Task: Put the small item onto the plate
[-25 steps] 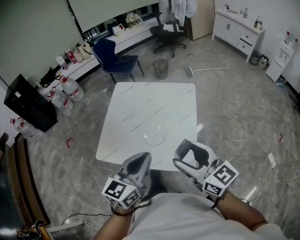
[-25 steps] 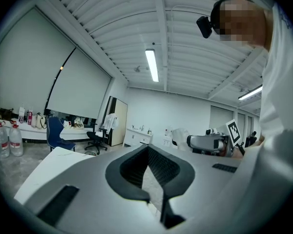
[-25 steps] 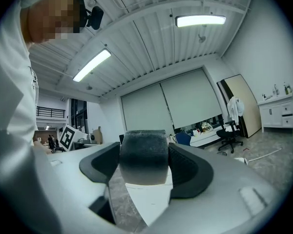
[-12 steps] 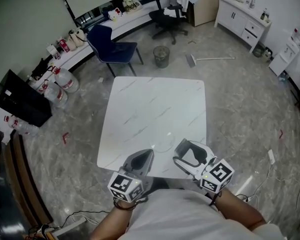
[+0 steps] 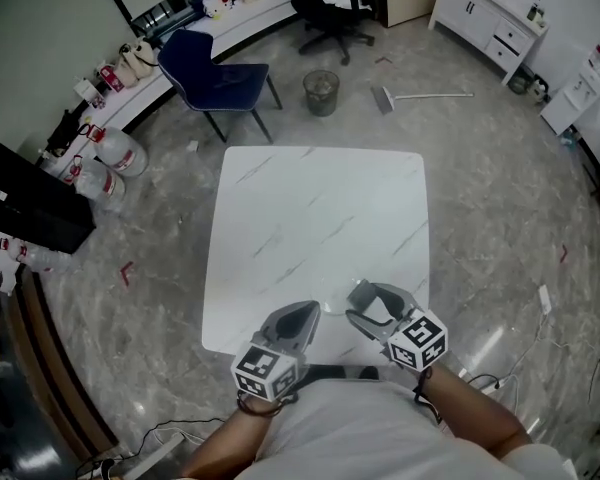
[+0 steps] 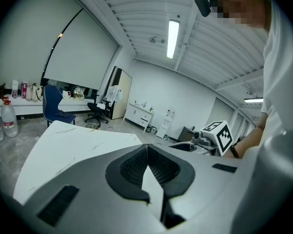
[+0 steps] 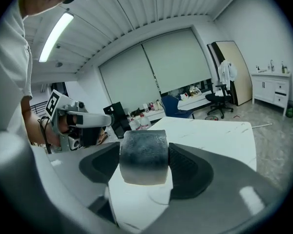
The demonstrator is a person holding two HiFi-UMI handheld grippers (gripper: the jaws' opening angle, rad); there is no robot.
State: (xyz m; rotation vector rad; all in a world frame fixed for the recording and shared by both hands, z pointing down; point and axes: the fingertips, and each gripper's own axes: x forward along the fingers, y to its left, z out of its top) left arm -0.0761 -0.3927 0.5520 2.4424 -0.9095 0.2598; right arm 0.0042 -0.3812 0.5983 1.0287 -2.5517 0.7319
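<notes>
1. The small item [image 7: 144, 156] sits between the jaws of the right gripper [image 5: 368, 306], touching both.
2. The left gripper [image 5: 302, 316] is just beside the right gripper, on its left.
3. Both grippers are over the near edge of the table [image 5: 310, 208].
4. The plate [image 7: 154, 196] lies on the table below the held item.
5. On the floor beyond the table's far edge, a chair [image 5: 215, 68] stands ahead-left of the grippers.
6. A bin [image 5: 321, 92] stands straight ahead, and a broom [image 5: 420, 96] lies ahead-right.

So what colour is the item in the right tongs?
The item is mottled dark grey, paler towards its lower edge; clearest in the right gripper view.
</notes>
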